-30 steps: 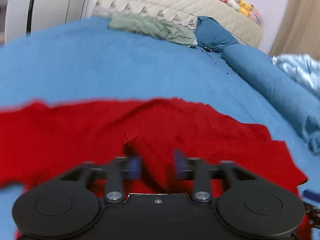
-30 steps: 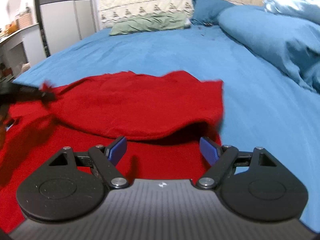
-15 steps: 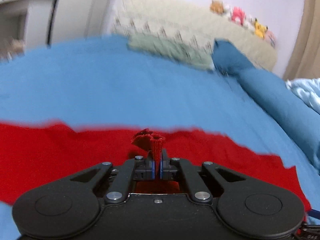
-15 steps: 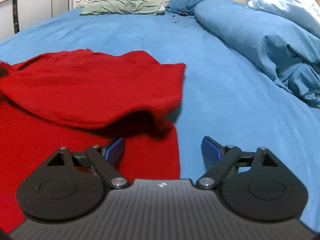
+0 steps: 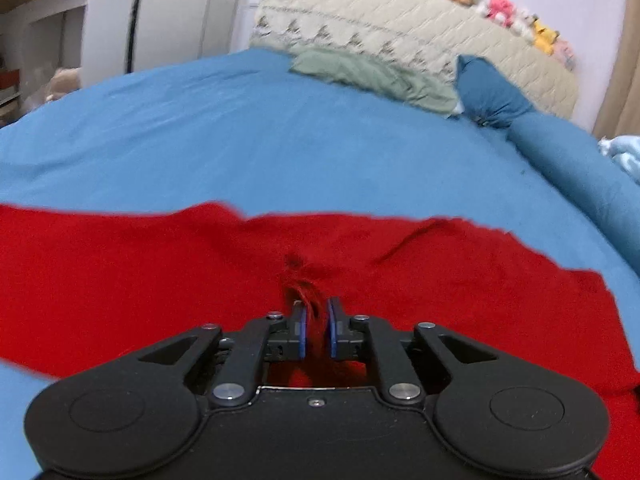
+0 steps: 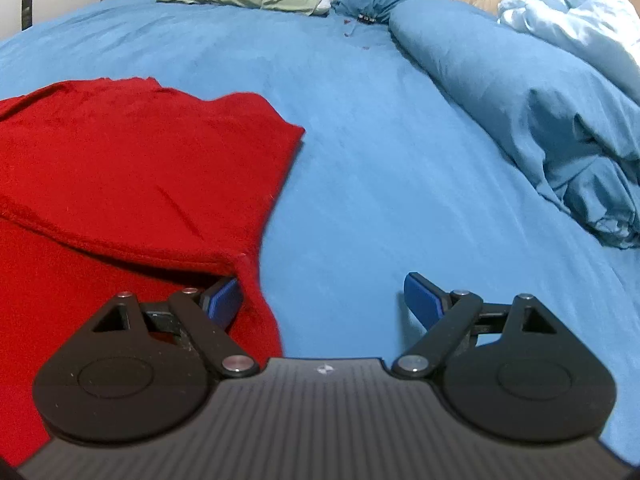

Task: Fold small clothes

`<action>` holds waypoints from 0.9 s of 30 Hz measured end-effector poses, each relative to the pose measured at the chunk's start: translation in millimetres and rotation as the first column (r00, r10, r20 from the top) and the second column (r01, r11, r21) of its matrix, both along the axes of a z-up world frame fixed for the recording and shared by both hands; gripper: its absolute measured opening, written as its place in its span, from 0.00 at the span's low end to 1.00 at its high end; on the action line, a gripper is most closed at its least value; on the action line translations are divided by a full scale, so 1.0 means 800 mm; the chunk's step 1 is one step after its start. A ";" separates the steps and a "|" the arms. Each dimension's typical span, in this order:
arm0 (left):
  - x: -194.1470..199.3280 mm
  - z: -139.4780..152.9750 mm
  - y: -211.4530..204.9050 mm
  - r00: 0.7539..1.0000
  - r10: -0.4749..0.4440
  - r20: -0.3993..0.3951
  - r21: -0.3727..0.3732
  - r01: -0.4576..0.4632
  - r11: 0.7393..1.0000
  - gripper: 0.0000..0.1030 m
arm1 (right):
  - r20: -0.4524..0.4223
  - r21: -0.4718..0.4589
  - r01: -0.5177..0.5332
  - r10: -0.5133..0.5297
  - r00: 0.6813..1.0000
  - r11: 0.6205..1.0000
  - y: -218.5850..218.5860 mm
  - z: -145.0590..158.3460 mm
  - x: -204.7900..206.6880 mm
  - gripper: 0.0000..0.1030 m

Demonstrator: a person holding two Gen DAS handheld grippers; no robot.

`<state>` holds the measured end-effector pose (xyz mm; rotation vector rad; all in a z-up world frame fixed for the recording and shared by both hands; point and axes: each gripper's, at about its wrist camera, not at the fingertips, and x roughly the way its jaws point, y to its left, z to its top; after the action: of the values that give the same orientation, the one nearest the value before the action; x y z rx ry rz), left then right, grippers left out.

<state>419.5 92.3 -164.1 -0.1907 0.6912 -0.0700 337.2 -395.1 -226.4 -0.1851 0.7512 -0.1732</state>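
Note:
A red garment (image 5: pixel 160 272) lies spread on the blue bed sheet (image 5: pixel 240 140). My left gripper (image 5: pixel 315 322) is shut on a pinched bunch of the red cloth near the garment's middle. In the right wrist view the red garment (image 6: pixel 132 168) lies to the left with its upper layer folded over the lower one. My right gripper (image 6: pixel 320 300) is open and empty. Its left finger (image 6: pixel 224 300) sits at the garment's right edge, under the folded hem. Its right finger (image 6: pixel 420 300) is over bare sheet.
A green cloth (image 5: pixel 368 76) and a dark blue pillow (image 5: pixel 488 96) lie at the bed's head by the quilted headboard (image 5: pixel 400 36). A rolled blue duvet (image 6: pixel 520 112) and a pale blue blanket (image 6: pixel 580 28) fill the right side. A white cabinet (image 5: pixel 48 28) stands at left.
My left gripper closed on the red cloth and now holds it lower, closer to the garment. My right gripper shifted right to the garment's right edge, staying open.

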 end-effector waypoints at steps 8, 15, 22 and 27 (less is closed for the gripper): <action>-0.033 0.045 0.000 0.995 -0.079 0.064 0.099 0.072 0.992 0.56 | 0.066 0.112 -0.170 0.163 0.984 0.979 0.039 0.045 -0.032 0.98; 0.018 0.009 -0.056 0.991 -0.134 -0.030 0.040 0.135 0.990 0.56 | 0.066 0.205 -0.173 0.162 0.984 0.963 0.090 0.007 0.020 0.98; 0.005 -0.005 -0.070 0.988 -0.152 -0.038 0.133 0.155 0.979 0.56 | 0.083 0.295 -0.131 0.111 0.990 0.946 0.057 -0.010 0.004 0.98; -0.014 0.030 -0.061 0.991 -0.131 -0.017 0.107 0.132 0.985 0.56 | 0.085 0.305 -0.112 0.090 0.992 0.946 0.060 0.008 -0.001 0.98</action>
<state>408.4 43.7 -139.9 -0.0418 0.7153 -0.1581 336.3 -346.9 -219.8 0.0813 0.6878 0.0378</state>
